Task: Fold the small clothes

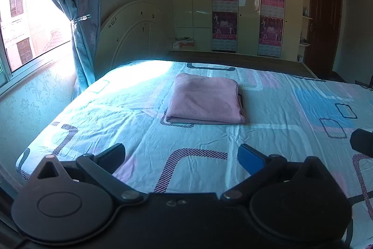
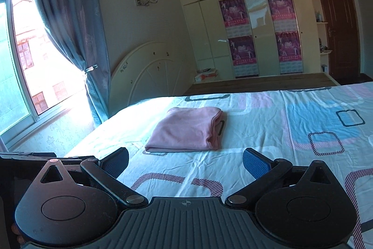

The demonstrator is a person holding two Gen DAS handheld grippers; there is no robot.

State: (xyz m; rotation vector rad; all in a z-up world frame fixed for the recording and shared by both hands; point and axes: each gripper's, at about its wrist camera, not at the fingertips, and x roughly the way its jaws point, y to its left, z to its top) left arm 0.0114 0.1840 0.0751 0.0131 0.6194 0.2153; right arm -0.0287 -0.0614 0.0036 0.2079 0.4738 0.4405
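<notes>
A pink garment [image 1: 205, 100] lies folded into a neat rectangle on the patterned bed sheet [image 1: 139, 113]. It also shows in the right wrist view [image 2: 186, 132]. My left gripper [image 1: 181, 155] is open and empty, held above the sheet short of the garment. My right gripper [image 2: 185, 160] is open and empty too, also short of the garment. A dark part at the right edge of the left wrist view [image 1: 362, 140] looks like the other gripper.
The bed's white headboard [image 1: 130, 32] stands at the far left by a curtained window [image 1: 30, 22]. A wardrobe with posters [image 1: 247, 13] and a dark door [image 1: 324, 22] are behind the bed. A low wooden bench [image 2: 256, 83] runs along the far side.
</notes>
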